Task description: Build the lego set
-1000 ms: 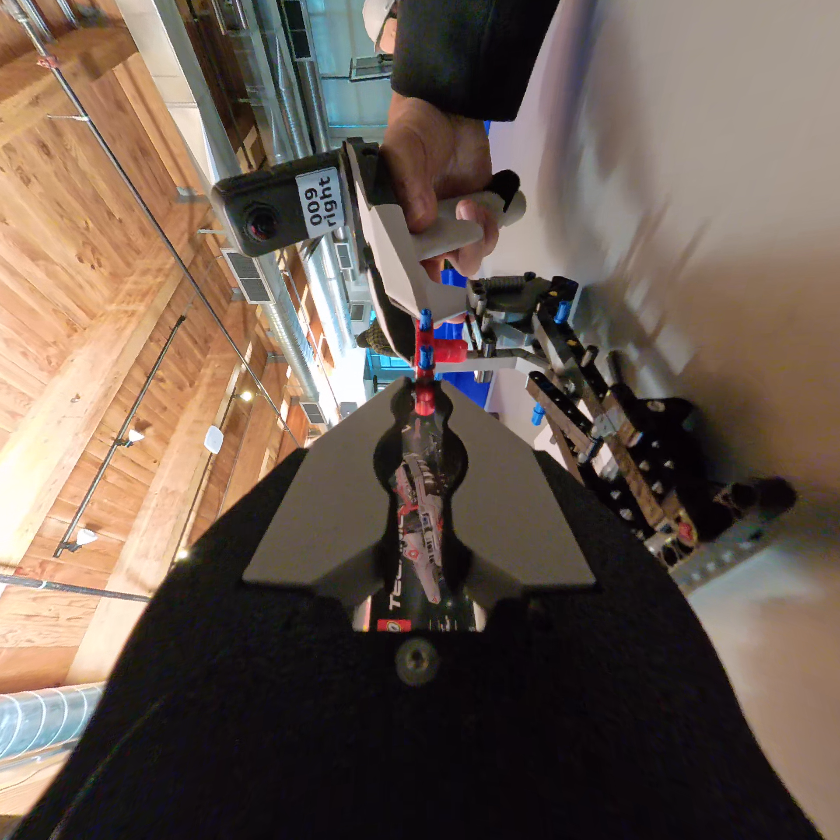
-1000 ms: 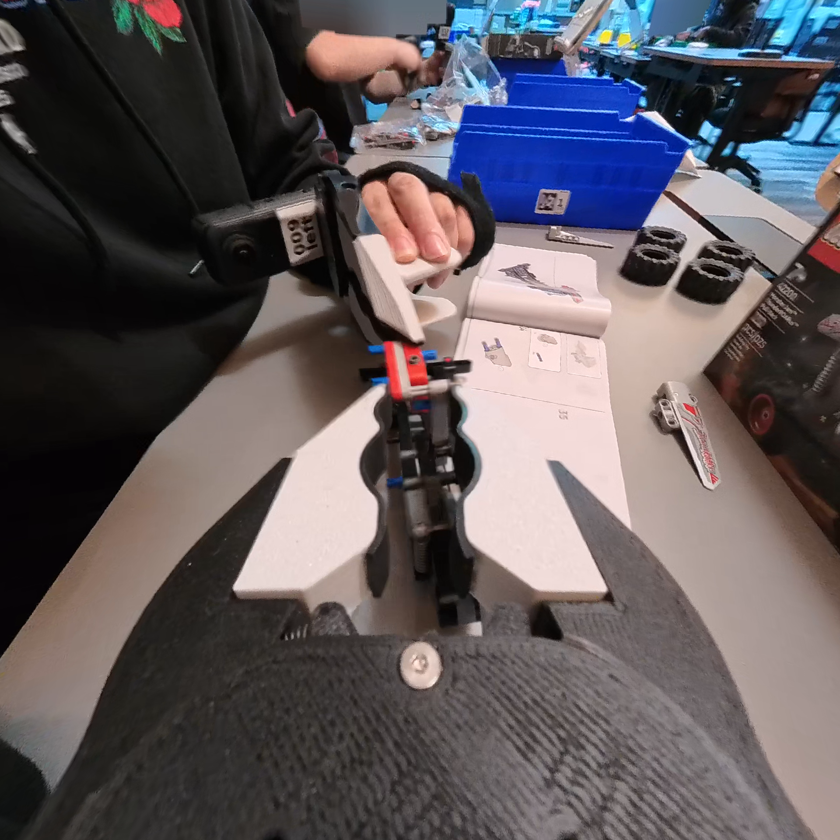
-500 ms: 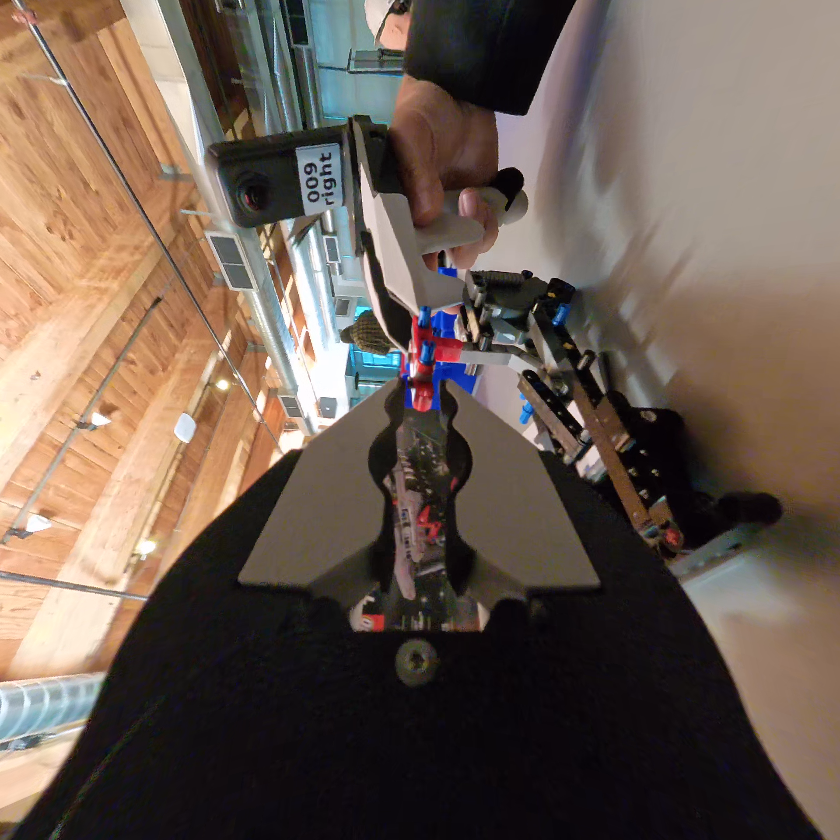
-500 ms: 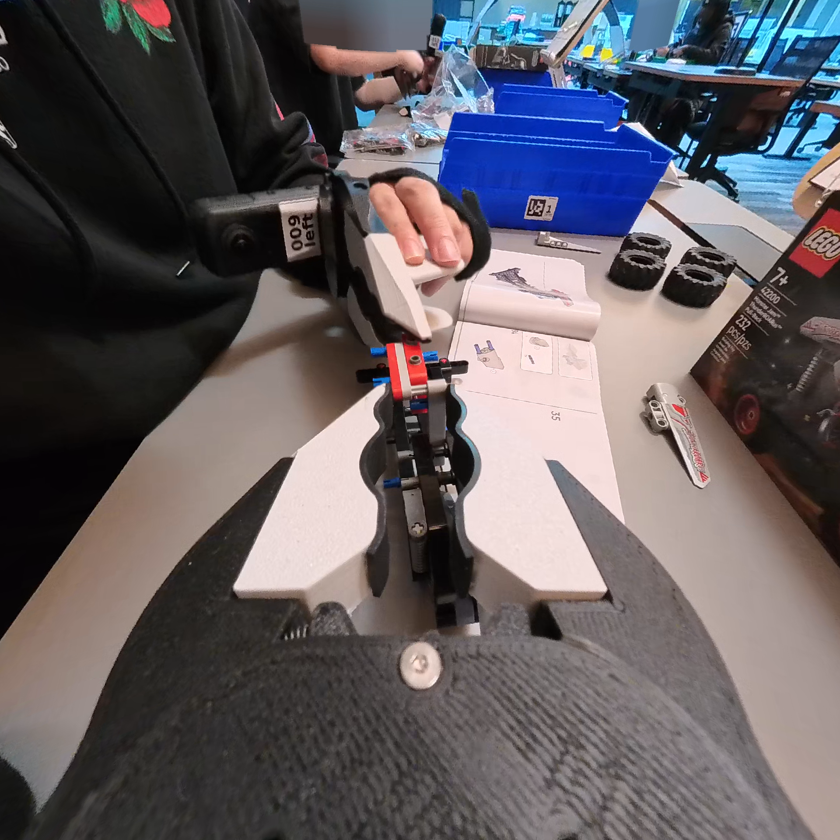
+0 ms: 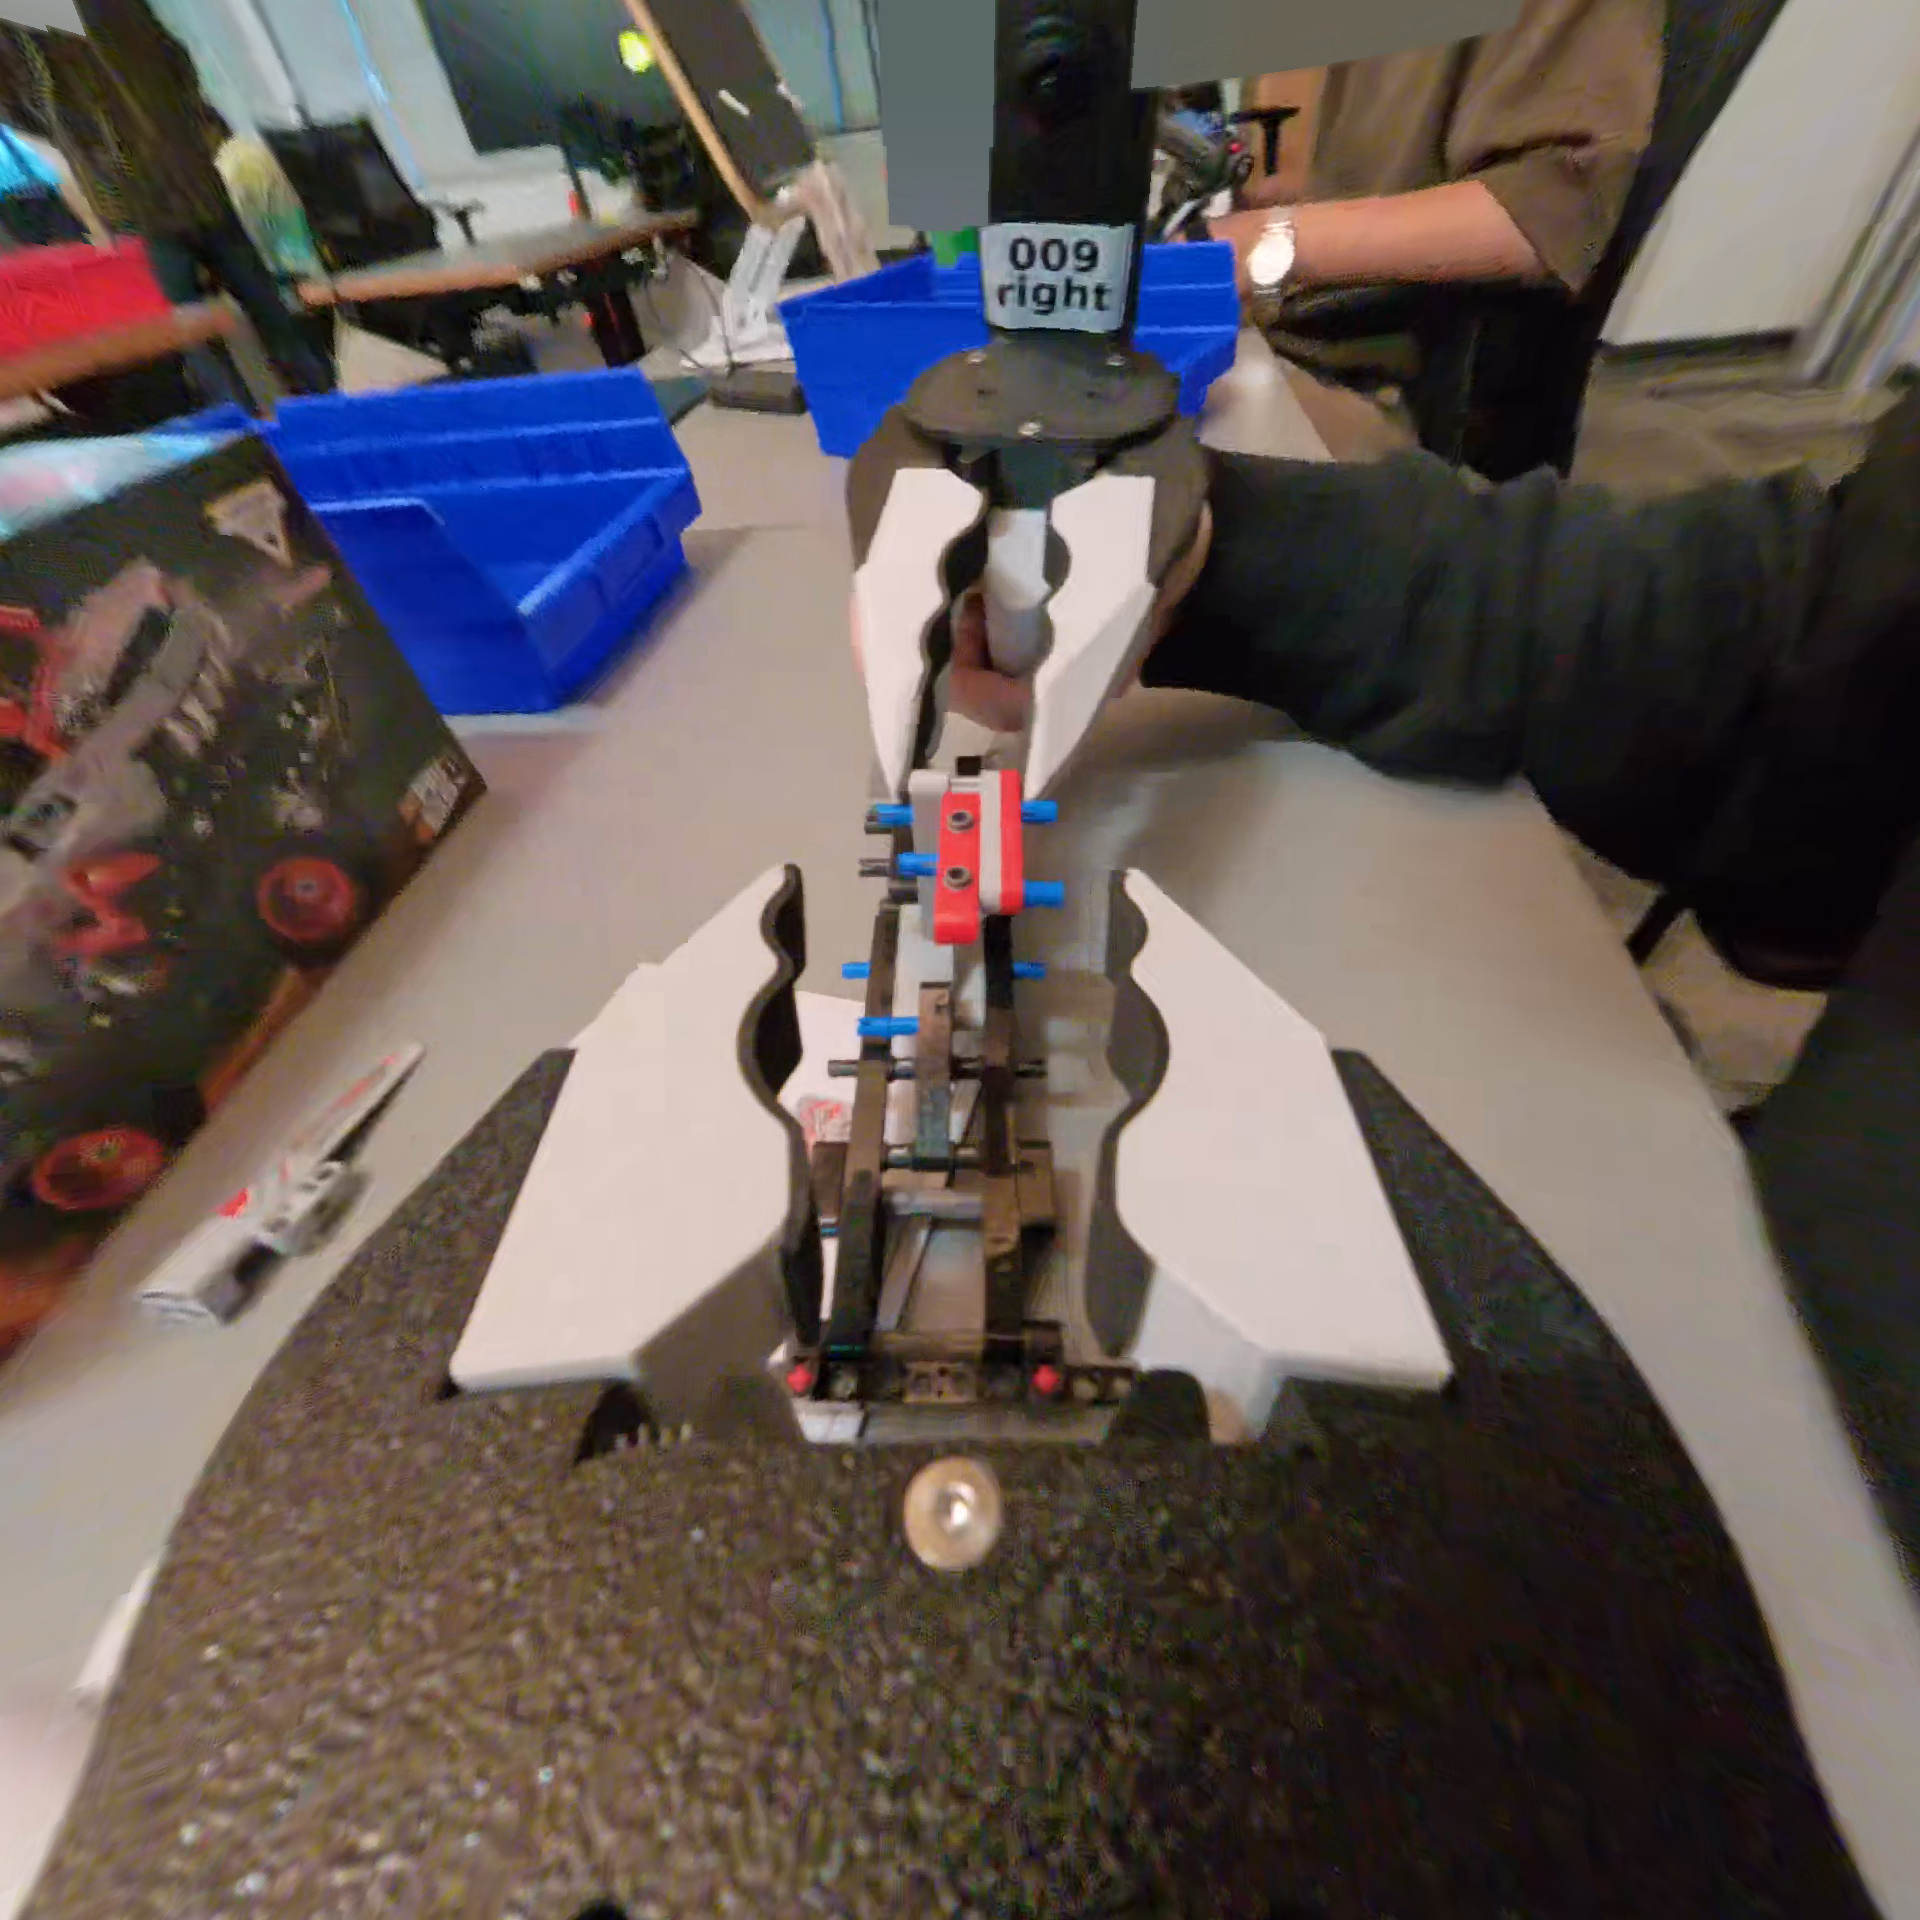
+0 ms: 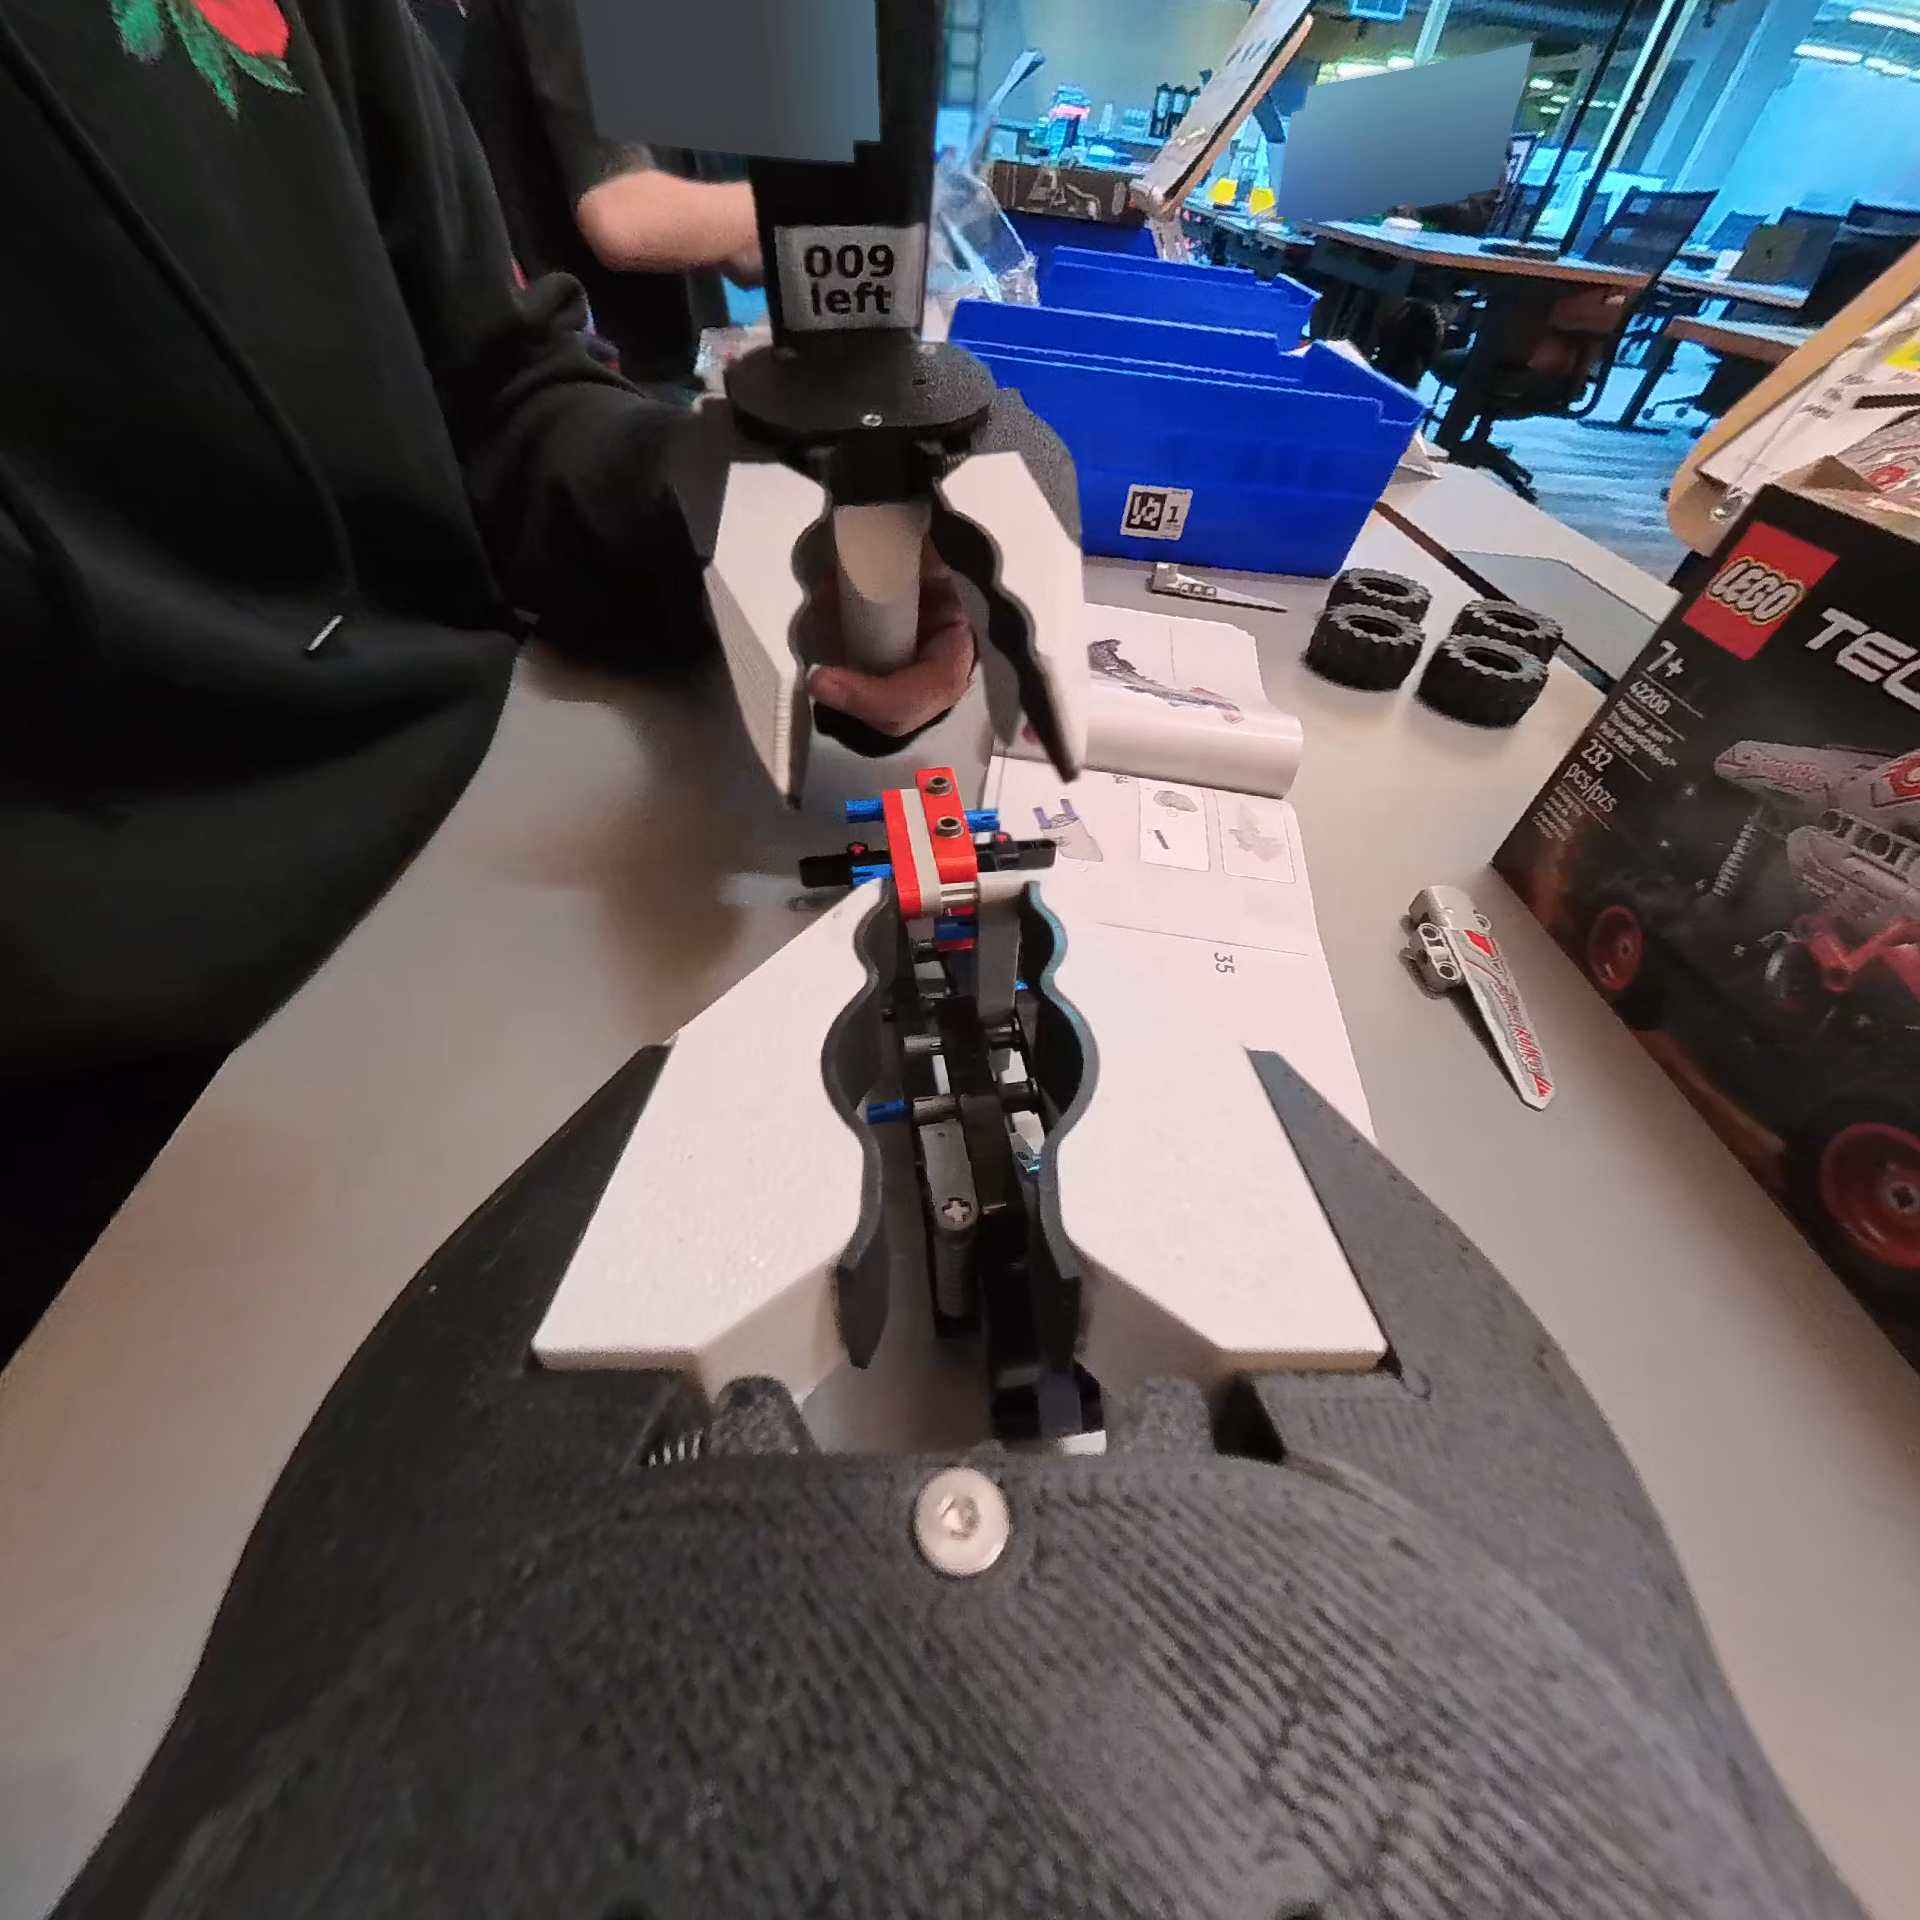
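Two grippers work one chassis [image 5: 935, 1195]. The left gripper [image 5: 954, 883] is now released, its fingers wide apart and clear of the chassis on both sides. Half a second ago it was clenched on the red block [image 5: 971, 852]. That block now stands on the chassis end at 12 o'clock without left-hand support, so it is judged seated. The right gripper [image 6: 951, 899] grasps the chassis. In the right wrist view the instruction booklet [image 6: 1195, 883] lies at 1 o'clock and four tyres [image 6: 1434, 655] at 2 o'clock, unfitted.
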